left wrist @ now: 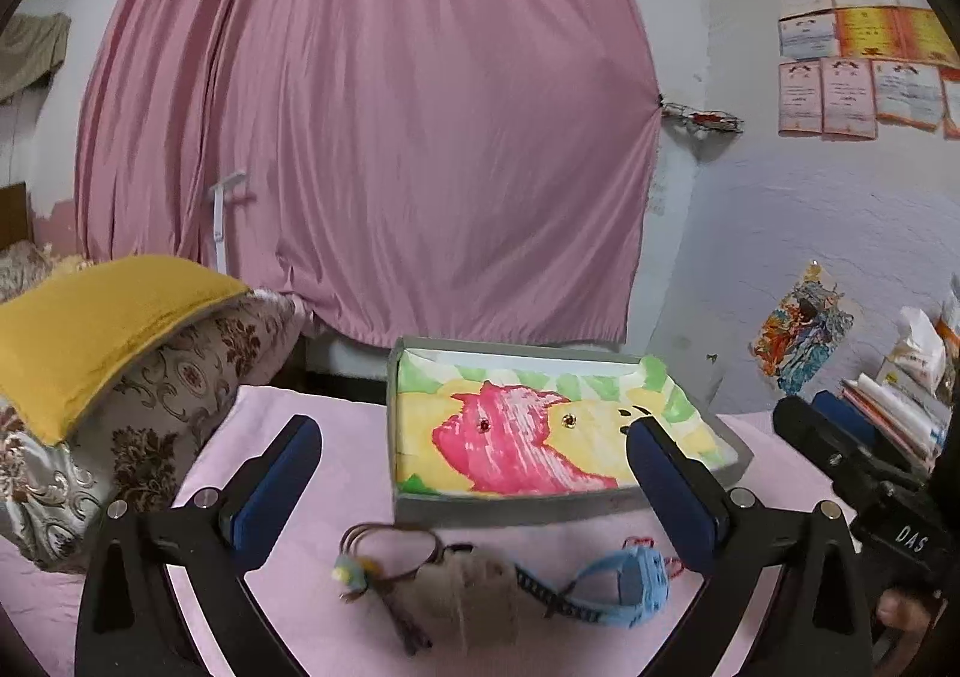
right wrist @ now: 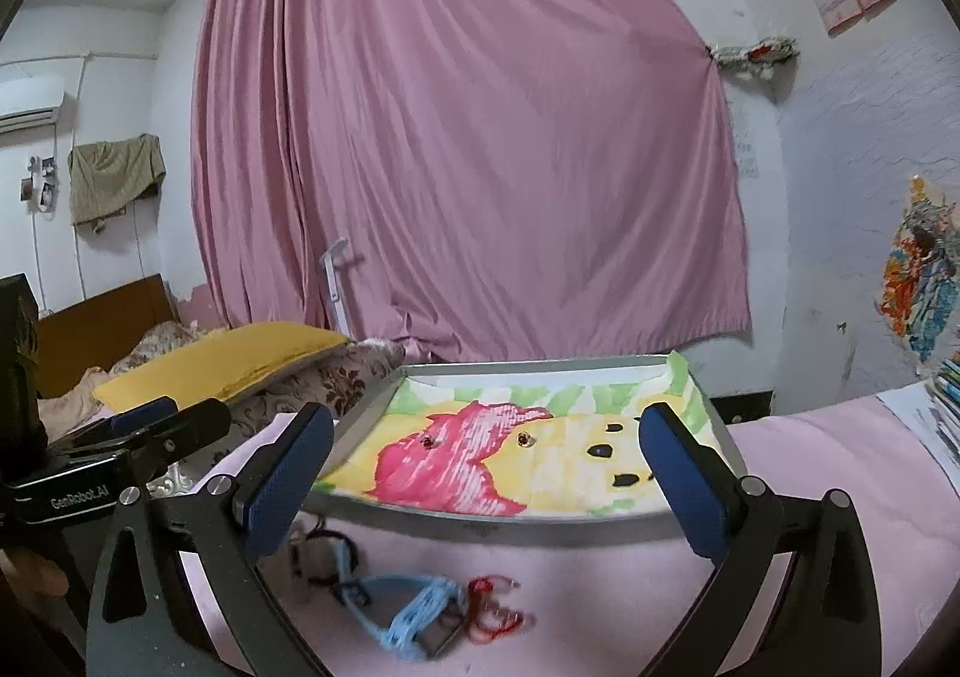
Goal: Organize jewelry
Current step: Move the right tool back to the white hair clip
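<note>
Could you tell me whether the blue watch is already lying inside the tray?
No, the blue watch lies on the pink cloth in front of the tray.

The right gripper point(right wrist: 480, 473) has its blue fingers point(right wrist: 288, 479) wide apart with nothing between them. At 12 o'clock from it sits a grey tray point(right wrist: 480, 521) with two tiny earrings point(right wrist: 525, 439) inside. At 6 o'clock lie a blue watch point(right wrist: 414, 611) and a red string point(right wrist: 498, 611).

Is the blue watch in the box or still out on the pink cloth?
Out. The blue watch lies on the pink cloth in front of the tray box, which holds only two small studs.
</note>
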Motion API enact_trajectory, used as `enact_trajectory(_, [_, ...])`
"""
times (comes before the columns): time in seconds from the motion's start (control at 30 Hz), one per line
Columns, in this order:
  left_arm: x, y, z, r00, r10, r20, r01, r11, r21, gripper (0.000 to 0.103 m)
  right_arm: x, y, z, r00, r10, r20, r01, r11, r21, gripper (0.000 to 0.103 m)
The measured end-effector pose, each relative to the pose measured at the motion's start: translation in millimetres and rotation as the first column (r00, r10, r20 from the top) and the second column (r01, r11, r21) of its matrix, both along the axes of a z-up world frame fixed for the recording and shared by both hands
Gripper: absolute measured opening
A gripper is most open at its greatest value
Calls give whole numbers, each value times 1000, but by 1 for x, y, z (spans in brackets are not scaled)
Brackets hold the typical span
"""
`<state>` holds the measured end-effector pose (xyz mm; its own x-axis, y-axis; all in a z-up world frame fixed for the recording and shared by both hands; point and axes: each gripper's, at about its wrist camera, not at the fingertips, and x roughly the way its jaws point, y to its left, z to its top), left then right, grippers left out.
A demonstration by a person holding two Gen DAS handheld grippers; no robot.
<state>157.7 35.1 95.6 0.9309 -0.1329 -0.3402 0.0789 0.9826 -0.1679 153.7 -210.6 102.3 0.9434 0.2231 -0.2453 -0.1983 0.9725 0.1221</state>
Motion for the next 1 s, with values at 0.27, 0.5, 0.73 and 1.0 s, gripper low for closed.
enact_trajectory(0.27, [-46, 10, -22, 1000, 17, 26, -18, 999, 36, 103, -51, -1, -17, 999, -17, 28, 18, 999, -32, 101])
enact_trajectory(0.5, [-66, 22, -48, 999, 19, -42, -17, 999, 50, 103, -73, 4, -38, 1000, 0, -15, -1, 996, -95, 101])
enact_trajectory(0.73, [-61, 26, -67, 989, 1, -148, 6, 999, 47, 103, -76, 5, -69, 988, 30, -150, -48, 992, -121, 101])
enact_trajectory(1.0, [-51, 20, -82, 972, -43, -232, 50, 999, 22, 103, -73, 12, -92, 963, 45, -264, -80, 989, -123, 97])
